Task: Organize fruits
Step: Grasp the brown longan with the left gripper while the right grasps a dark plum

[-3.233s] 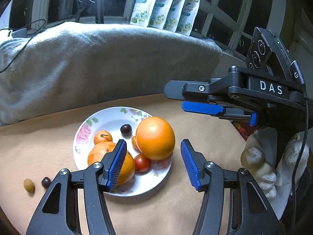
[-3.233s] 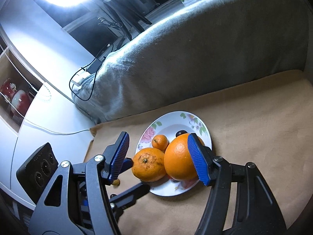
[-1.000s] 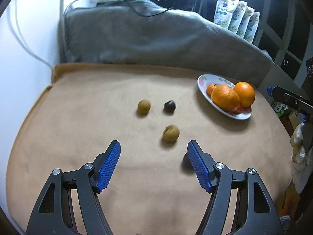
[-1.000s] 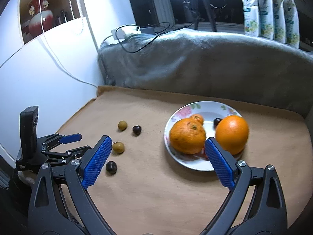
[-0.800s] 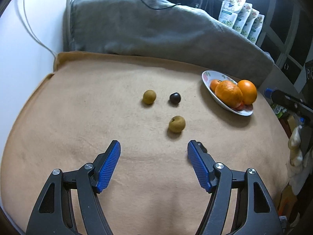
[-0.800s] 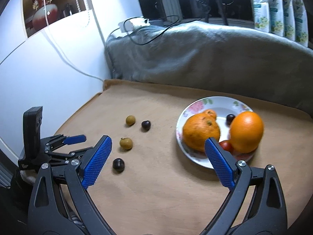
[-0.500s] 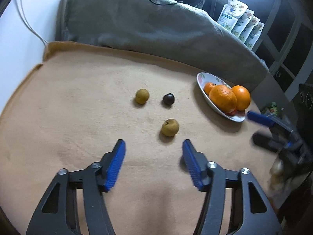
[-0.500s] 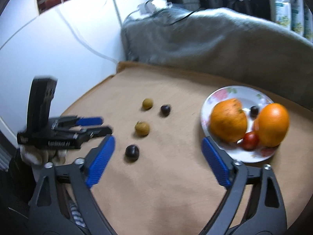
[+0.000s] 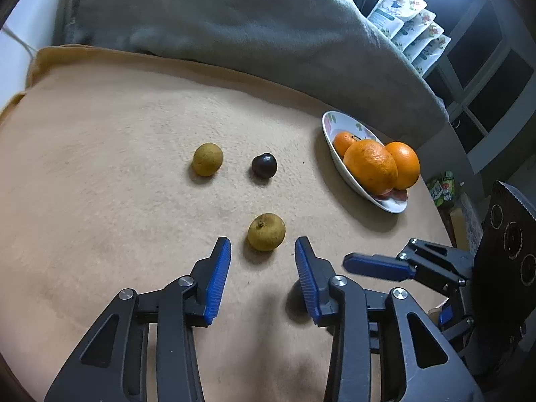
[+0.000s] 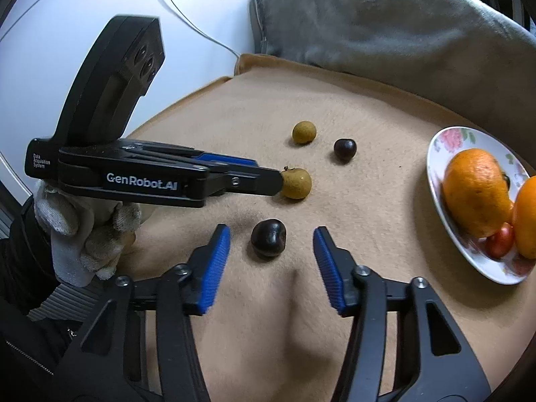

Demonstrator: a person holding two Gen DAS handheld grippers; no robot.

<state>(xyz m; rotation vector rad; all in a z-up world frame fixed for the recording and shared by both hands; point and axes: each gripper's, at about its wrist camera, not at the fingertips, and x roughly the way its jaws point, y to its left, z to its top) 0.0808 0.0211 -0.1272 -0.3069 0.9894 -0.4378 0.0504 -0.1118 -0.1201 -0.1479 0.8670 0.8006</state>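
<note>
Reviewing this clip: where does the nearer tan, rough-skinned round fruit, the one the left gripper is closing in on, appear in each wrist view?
Left wrist view: the nearer tan, rough-skinned round fruit lies low of centre, just ahead of the closing blue-padded jaws, untouched.
Right wrist view: left of centre, at the left gripper's tip.
Shared landmark: the flowered white plate of oranges, at the right in both.

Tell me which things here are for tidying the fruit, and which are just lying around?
For the job: two brown fruits, two dark fruits, oranges, plate, both grippers.
Just lying about: grey blanket, snack bags, cables.
</note>
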